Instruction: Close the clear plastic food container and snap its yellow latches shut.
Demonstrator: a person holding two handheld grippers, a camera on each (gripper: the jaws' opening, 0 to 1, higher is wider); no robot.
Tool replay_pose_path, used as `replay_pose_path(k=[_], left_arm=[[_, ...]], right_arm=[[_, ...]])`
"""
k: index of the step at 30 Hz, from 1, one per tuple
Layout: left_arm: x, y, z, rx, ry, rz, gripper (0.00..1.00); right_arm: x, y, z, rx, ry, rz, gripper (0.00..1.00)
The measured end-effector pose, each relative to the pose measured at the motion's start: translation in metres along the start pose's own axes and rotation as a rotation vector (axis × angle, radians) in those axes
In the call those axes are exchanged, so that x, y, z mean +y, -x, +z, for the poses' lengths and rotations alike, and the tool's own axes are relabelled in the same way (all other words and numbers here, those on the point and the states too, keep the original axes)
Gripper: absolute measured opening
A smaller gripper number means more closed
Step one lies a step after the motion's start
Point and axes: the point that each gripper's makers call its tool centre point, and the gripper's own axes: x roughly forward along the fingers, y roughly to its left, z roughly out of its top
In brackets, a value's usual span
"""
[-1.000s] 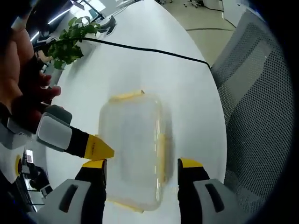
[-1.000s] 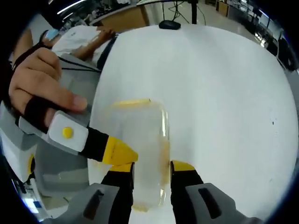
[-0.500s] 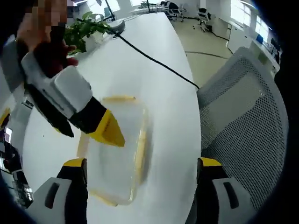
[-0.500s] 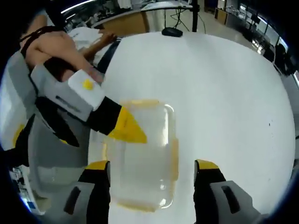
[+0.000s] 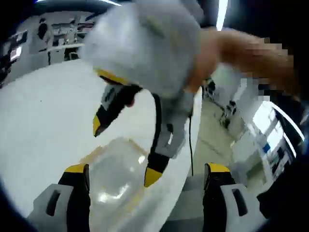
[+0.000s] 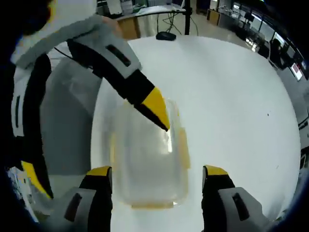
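The clear plastic container (image 6: 147, 166) lies on the white table (image 6: 231, 96) with its lid on and yellow latches (image 6: 184, 147) along its sides. My right gripper (image 6: 157, 170) hovers over it, open wide, jaws on either side and not touching. The left gripper reaches in from the upper left, and one yellow fingertip (image 6: 157, 108) hangs above the container's far end. In the left gripper view my left gripper (image 5: 147, 169) is open above the container (image 5: 113, 181). The right gripper (image 5: 123, 155) crosses in front of it, also open, over the lid.
A dark computer mouse (image 6: 166, 35) sits at the table's far edge. The table edge (image 5: 186, 159) runs close to the container's right, with floor and office furniture beyond. A person's bare arm (image 5: 231, 46) fills the upper right.
Both grippers' jaws spread from narrow to wide. The left camera has swung round sharply, and the two grippers now cross each other above the container, which stays in place.
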Motion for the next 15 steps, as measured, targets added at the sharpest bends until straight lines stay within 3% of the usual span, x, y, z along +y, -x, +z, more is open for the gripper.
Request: replay_pose_path(k=[2, 5, 6, 9, 10, 11, 15], left_arm=[[0.009, 0.002, -0.001, 0.038, -0.21, 0.042, 0.99], [0.021, 0.005, -0.016, 0.154, -0.27, 0.053, 0.82], [0.024, 0.005, -0.018, 0.169, -0.286, 0.052, 0.74], [0.038, 0.007, -0.024, 0.208, -0.382, 0.062, 0.63], [0.046, 0.009, -0.032, 0.259, -0.408, 0.078, 0.59], [0.05, 0.011, -0.036, 0.281, -0.418, 0.084, 0.57], [0.058, 0.012, -0.04, 0.312, -0.41, 0.08, 0.66]], right_arm=[[0.0, 0.005, -0.001, -0.006, -0.013, -0.005, 0.75], [-0.001, 0.01, -0.002, -0.006, -0.005, -0.013, 0.75], [-0.002, 0.011, -0.001, -0.008, -0.004, -0.015, 0.75], [-0.005, 0.01, 0.001, -0.024, 0.012, -0.026, 0.74], [-0.004, 0.009, 0.001, -0.024, 0.015, -0.023, 0.76], [-0.003, 0.008, 0.001, -0.023, 0.018, -0.022, 0.76], [0.0, 0.007, -0.001, -0.014, 0.038, -0.011, 0.77]])
